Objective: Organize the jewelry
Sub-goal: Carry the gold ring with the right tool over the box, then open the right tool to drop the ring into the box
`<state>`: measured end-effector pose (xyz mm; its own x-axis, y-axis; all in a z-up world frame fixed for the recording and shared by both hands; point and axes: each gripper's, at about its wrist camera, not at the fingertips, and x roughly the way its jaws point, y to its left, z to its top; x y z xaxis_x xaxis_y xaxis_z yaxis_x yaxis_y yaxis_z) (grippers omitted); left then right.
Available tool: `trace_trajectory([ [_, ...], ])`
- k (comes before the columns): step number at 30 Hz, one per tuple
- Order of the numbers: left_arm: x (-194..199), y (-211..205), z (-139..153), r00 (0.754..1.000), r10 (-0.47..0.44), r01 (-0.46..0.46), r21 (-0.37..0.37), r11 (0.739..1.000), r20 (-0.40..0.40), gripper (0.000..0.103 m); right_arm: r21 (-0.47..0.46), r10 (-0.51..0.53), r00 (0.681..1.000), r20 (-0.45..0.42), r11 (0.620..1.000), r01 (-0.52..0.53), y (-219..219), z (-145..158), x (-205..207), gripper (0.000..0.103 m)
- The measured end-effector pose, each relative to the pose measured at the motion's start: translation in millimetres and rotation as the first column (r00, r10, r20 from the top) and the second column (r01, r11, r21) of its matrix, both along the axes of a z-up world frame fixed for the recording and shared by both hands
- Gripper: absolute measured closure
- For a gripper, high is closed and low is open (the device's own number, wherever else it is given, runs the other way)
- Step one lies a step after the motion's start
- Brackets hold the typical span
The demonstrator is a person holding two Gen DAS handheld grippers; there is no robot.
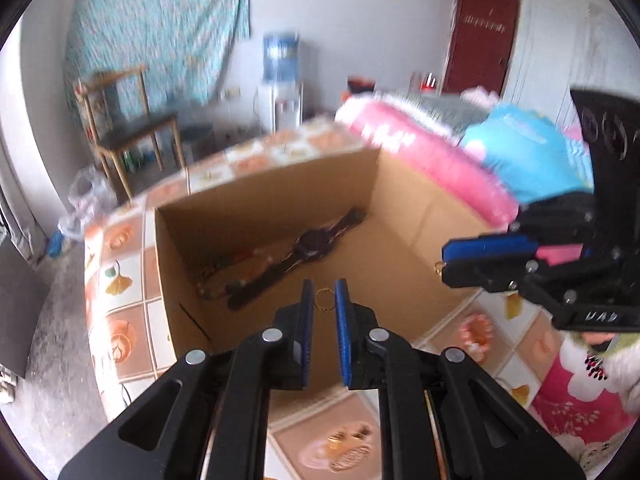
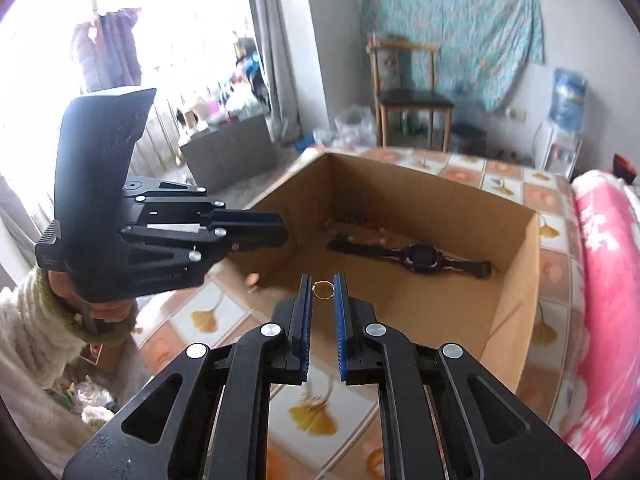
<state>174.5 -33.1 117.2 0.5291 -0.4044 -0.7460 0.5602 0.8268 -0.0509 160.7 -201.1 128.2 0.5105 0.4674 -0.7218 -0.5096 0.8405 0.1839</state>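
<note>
An open cardboard box (image 1: 404, 216) (image 2: 516, 280) sits on a patterned bedspread. Inside lie a dark wristwatch (image 1: 308, 246) (image 2: 418, 258) and a beaded bracelet (image 1: 224, 268) (image 2: 356, 228) by the far wall. My left gripper (image 1: 324, 300) is shut on a small gold piece of jewelry (image 1: 324, 299) above the box. It also shows in the right wrist view (image 2: 256, 228). My right gripper (image 2: 323, 292) is shut on a gold ring (image 2: 323, 290) above the box's near edge. It also shows in the left wrist view (image 1: 452, 262), with a gold glint (image 1: 439, 267) at its tip.
More gold jewelry (image 1: 348, 444) lies on the bedspread (image 2: 224, 316) near me. A pink blanket (image 1: 432, 160) (image 2: 600, 264) lies beside the box. A wooden chair (image 1: 128, 128) (image 2: 412, 96) and a water dispenser (image 1: 280, 80) (image 2: 564, 120) stand by the far wall.
</note>
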Motion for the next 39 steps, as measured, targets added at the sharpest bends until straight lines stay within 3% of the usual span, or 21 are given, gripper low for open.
trace_trajectory([
  [4,43.1,-9.5,-26.1,0.989,-0.020,0.033,0.087,0.996,-0.148,0.093,-0.015,0.019,0.977,-0.212,1.000,-0.023,10.3,-28.8,63.4,0.094],
  [6,61.9,-14.9,-42.1,0.976,-0.012,0.043,0.142,0.989,-0.217,0.092,-0.019,0.017,0.945,-0.325,1.000,-0.024,15.3,-49.3,91.9,0.094],
  [10,84.3,-17.4,-64.7,0.945,0.005,0.054,0.171,0.984,-0.326,0.092,-0.041,-0.011,0.896,-0.444,0.999,-0.008,15.0,-81.4,115.0,0.094],
  [14,94.7,-20.5,-74.9,0.935,0.027,0.051,0.211,0.976,-0.355,0.092,-0.051,-0.023,0.865,-0.501,0.999,-0.003,18.7,-101.4,128.4,0.092],
  [20,101.0,-17.7,-76.4,0.920,0.051,0.031,0.203,0.979,-0.389,0.092,-0.045,-0.036,0.866,-0.498,0.999,0.015,16.3,-106.4,134.4,0.082],
  [31,99.9,-1.9,-57.2,0.930,0.067,-0.016,0.143,0.990,-0.362,0.092,-0.014,-0.061,0.913,-0.404,0.998,0.060,0.5,-73.6,126.3,0.080],
  [35,86.4,9.0,-29.3,0.957,0.060,-0.041,0.074,0.996,-0.283,0.092,0.034,-0.066,0.942,-0.330,0.996,0.082,-11.2,-45.2,110.5,0.079],
  [39,43.7,21.4,14.5,0.992,0.043,-0.041,0.021,0.999,-0.115,0.090,0.098,-0.079,0.976,-0.204,0.990,0.100,-30.8,-1.4,72.6,0.073],
])
